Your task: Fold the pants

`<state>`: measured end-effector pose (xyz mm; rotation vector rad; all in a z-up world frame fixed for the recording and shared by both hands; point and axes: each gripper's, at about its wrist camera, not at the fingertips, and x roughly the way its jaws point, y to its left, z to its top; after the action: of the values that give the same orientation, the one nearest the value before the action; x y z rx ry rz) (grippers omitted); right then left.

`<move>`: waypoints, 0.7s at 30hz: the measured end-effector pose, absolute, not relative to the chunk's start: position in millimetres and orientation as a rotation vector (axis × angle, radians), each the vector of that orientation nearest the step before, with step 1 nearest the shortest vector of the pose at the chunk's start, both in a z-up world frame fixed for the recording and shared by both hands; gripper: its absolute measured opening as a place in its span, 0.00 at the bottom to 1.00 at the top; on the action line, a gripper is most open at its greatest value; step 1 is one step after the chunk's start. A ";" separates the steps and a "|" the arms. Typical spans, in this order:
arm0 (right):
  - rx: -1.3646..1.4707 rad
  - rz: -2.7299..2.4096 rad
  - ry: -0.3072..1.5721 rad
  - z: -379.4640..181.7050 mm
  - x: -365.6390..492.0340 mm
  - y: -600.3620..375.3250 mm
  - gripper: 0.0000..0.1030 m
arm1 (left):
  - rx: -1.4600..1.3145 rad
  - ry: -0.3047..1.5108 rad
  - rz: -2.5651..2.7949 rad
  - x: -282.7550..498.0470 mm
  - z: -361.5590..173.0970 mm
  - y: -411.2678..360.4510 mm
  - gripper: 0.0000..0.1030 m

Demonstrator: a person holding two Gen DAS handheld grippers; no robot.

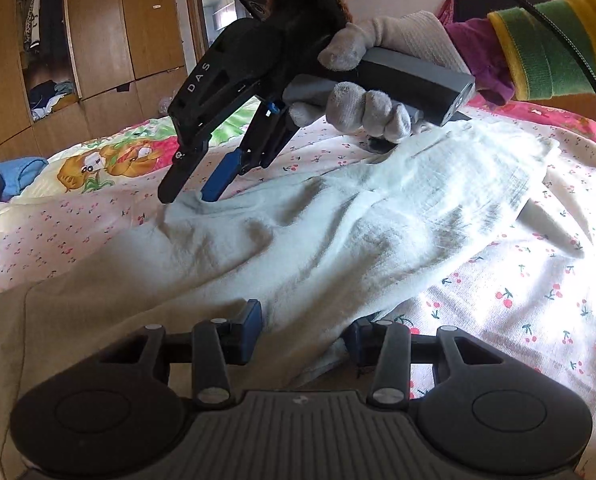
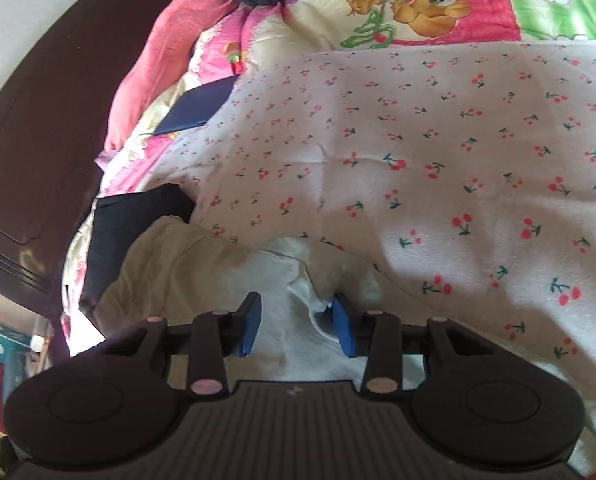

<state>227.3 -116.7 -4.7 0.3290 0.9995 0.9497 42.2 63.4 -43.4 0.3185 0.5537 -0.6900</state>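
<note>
Pale cream pants (image 1: pixel 337 232) lie rumpled across a cherry-print sheet (image 1: pixel 517 300). At the bottom of the left wrist view my left gripper (image 1: pixel 303 330) stands open, with the near edge of the pants bunched between its blue pads; no pad visibly presses the cloth. A gloved hand (image 1: pixel 361 108) holds my right gripper (image 1: pixel 188 197) tilted down at the far left edge of the pants, tips touching the cloth. In the right wrist view the right gripper (image 2: pixel 298 324) is open, a fold of the pants (image 2: pixel 282 280) lying loose between its pads.
A cartoon-print blanket (image 2: pixel 417 0) covers the bed beyond the sheet (image 2: pixel 417 140). Dark blue clothes (image 1: pixel 2 180) are heaped at its far end. A black folded item (image 2: pixel 138 208) and a flat navy object (image 2: pixel 194 108) lie near the dark headboard (image 2: pixel 38 120). Wooden wardrobes (image 1: pixel 118 20) stand behind.
</note>
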 end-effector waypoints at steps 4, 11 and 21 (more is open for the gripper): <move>0.356 0.856 0.954 -17.5 247.3 -107.9 0.36 | 0.316 0.565 -0.683 43.5 -45.0 62.9 0.55; 0.481 0.663 0.905 -23.4 289.8 -128.3 0.01 | 0.279 0.584 -0.671 62.2 -55.6 64.4 0.58; 0.405 0.557 0.864 16.6 130.1 -181.8 0.08 | 0.306 0.519 -0.635 46.4 -44.1 62.7 0.58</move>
<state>130.1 -181.8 16.6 0.4051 0.8636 0.5567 46.4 62.7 -44.1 0.3056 0.5185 -0.6351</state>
